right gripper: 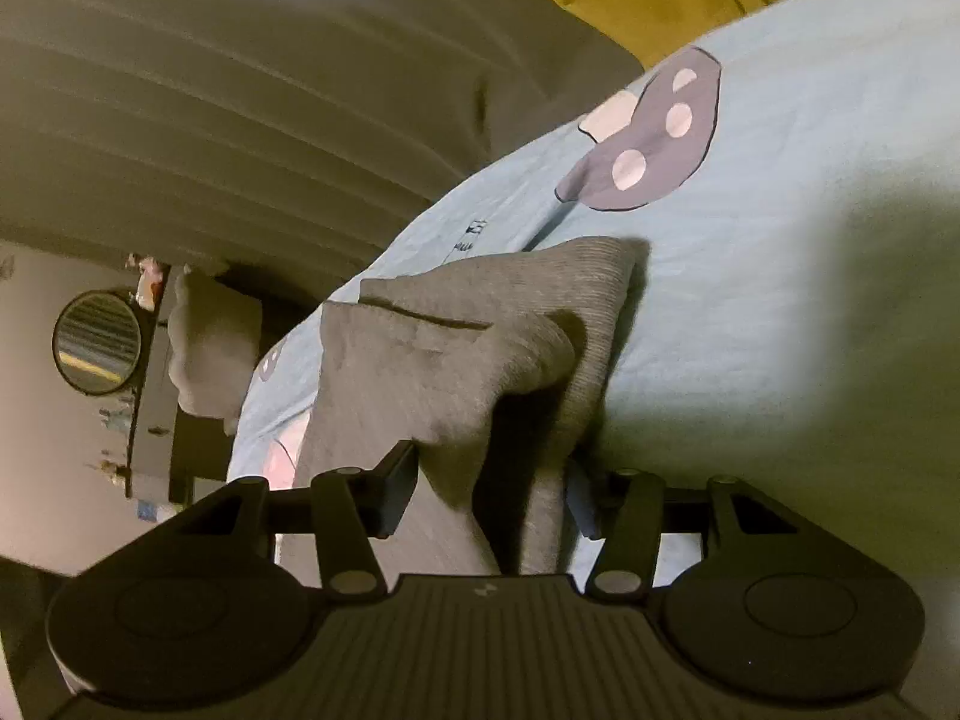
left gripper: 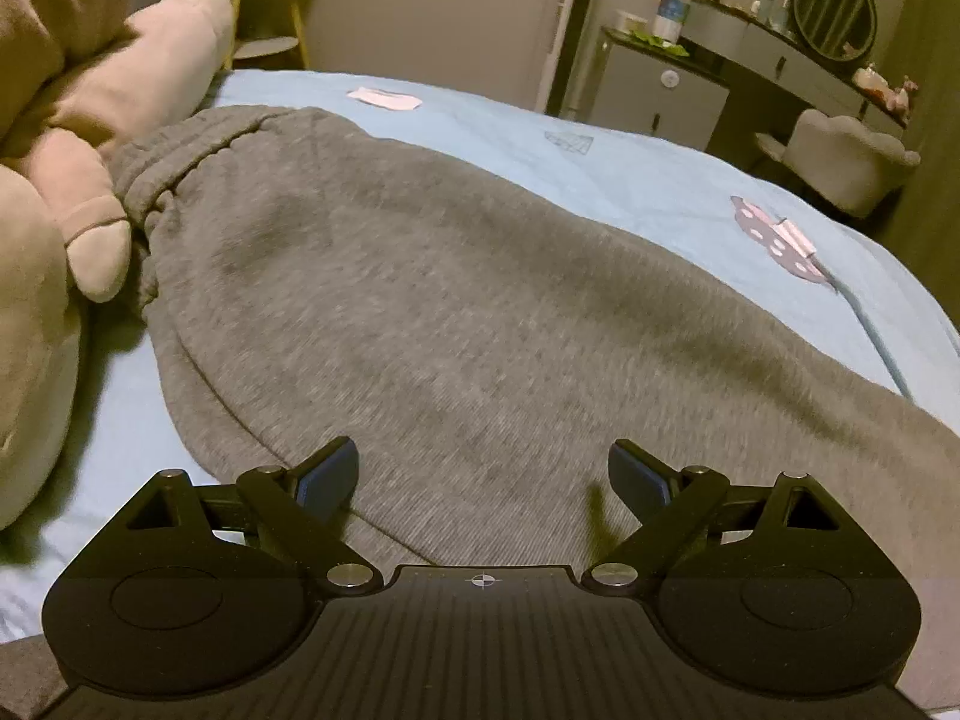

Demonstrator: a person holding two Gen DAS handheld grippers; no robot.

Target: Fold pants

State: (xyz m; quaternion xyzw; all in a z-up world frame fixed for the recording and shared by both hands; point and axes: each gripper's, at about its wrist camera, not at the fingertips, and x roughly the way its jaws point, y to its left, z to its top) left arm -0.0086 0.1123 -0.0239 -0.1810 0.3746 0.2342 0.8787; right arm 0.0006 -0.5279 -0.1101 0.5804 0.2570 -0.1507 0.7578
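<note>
Where pants (right gripper: 456, 372) bunch, right gripper (right gripper: 492, 486) pads half-hidden

Open blue bed sheet (left gripper: 630, 180) beyond and to the right of the grey pants (left gripper: 450, 300), bare except for a small white patch (left gripper: 384, 99) near the far edge. Blocked on the left by plush pillows (left gripper: 90, 138), pressed against the waistband. Narrow strip of free sheet at lower left, between pillows and pants. Nothing between the spread fingers of the left claw (left gripper: 480, 474) but flat cloth below. Bunched pant legs (right gripper: 480, 360) filling the gap of the right claw (right gripper: 492, 480). Clear sheet (right gripper: 780, 300) to their right; bed edge and drop to their left.
</note>
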